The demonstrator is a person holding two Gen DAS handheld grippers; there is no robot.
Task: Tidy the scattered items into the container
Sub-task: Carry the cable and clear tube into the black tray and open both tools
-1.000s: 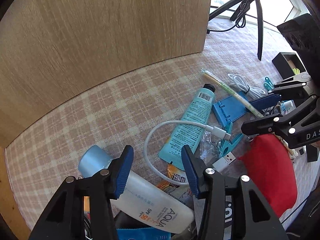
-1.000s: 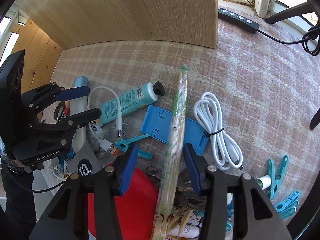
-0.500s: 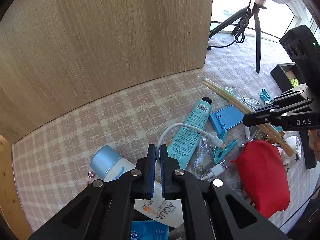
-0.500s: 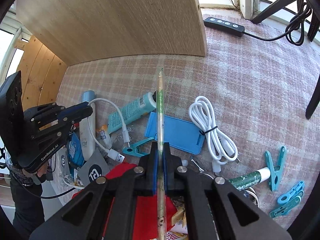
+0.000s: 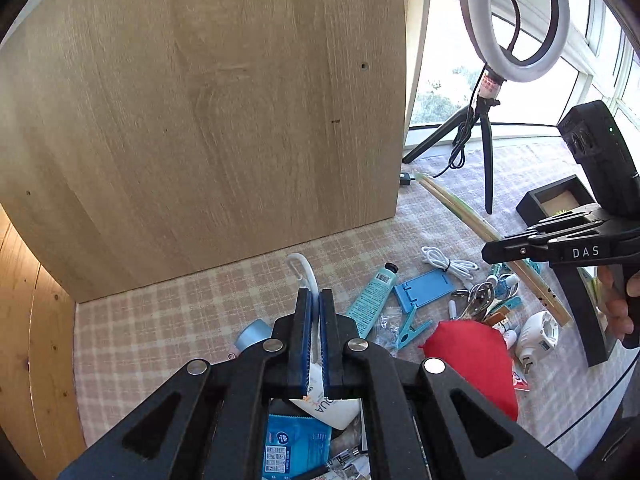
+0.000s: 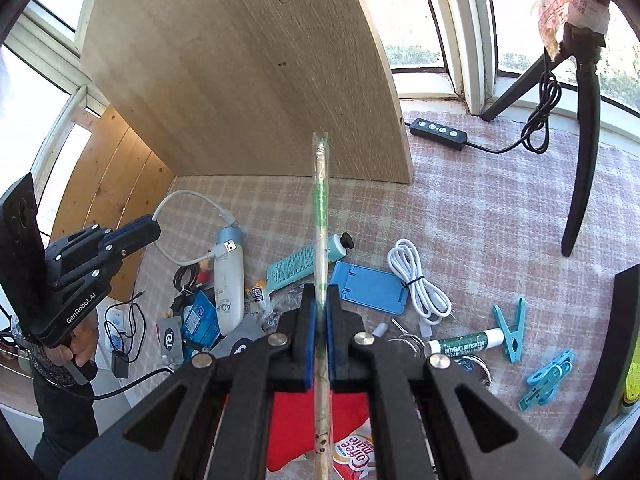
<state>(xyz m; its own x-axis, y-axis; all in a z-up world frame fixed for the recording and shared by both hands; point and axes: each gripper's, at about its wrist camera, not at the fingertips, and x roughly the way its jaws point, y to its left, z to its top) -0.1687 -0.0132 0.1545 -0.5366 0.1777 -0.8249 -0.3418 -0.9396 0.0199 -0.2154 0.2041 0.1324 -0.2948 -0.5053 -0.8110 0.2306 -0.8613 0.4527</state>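
My left gripper [image 5: 315, 300] is shut on a white USB cable [image 5: 304, 270] and holds it lifted above the checked cloth; the cable also shows in the right wrist view [image 6: 182, 204], its plug hanging free. My right gripper [image 6: 320, 300] is shut on a long wrapped pair of chopsticks [image 6: 320, 208], held above the clutter and also visible in the left wrist view [image 5: 480, 228]. A black box container [image 5: 554, 200] stands at the far right. Scattered below lie a teal tube [image 6: 300, 260], a blue phone stand [image 6: 372, 284], a coiled white cable [image 6: 416, 280] and a red pouch [image 5: 472, 360].
A tall wooden panel [image 5: 200, 120] stands behind the cloth. A ring light on a tripod [image 5: 488, 128] stands at the back right with its remote [image 6: 438, 133]. Teal clothespins [image 6: 512, 328], a white sunscreen bottle [image 6: 228, 280] and a blue packet [image 5: 292, 440] lie about.
Both grippers closed from open, the left on the white cable and the right on the chopsticks, then both rose well above the cloth with their items.
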